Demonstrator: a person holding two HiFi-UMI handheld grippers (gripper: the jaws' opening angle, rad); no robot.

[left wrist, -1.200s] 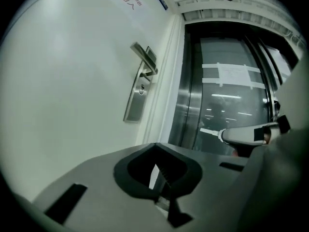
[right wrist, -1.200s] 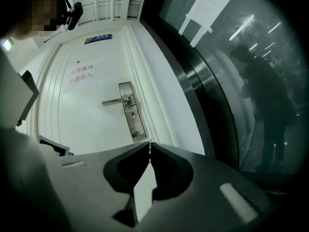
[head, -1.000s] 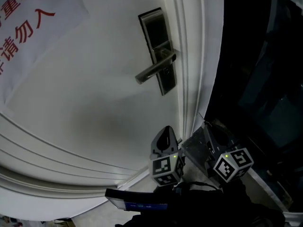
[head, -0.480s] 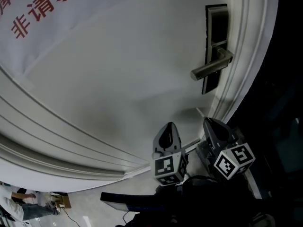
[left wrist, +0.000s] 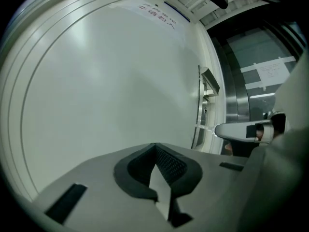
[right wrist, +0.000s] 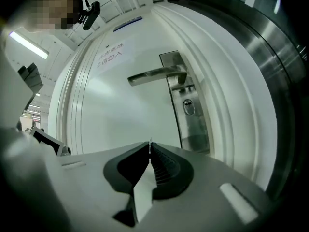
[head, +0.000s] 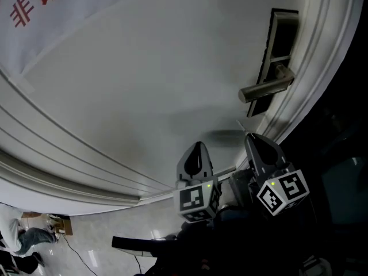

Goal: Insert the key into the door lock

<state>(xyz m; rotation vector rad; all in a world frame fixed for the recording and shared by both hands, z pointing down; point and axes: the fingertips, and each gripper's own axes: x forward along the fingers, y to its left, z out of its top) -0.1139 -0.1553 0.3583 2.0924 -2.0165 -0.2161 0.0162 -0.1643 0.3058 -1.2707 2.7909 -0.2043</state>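
Your right gripper point(right wrist: 150, 154) is clenched on the thin key point(right wrist: 150, 144), and the door lock point(right wrist: 188, 107) sits between one and two o'clock from it. Your left gripper point(left wrist: 155, 151) is clenched on nothing.

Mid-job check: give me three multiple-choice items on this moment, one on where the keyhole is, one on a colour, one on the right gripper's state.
1. Relative to the lever handle, the keyhole sits:
A) above it
B) below it
C) level with it, to its left

2. The door is:
A) white
B) brown
C) blue

3. The right gripper has its jaws:
A) wide apart
B) clamped on the handle
C) shut on the key

Answers:
1 B: the right gripper view shows the keyhole lower on the lock plate, under the handle.
2 A: the panel is white in every view.
3 C: the jaws meet and the thin key pokes out from their tip.
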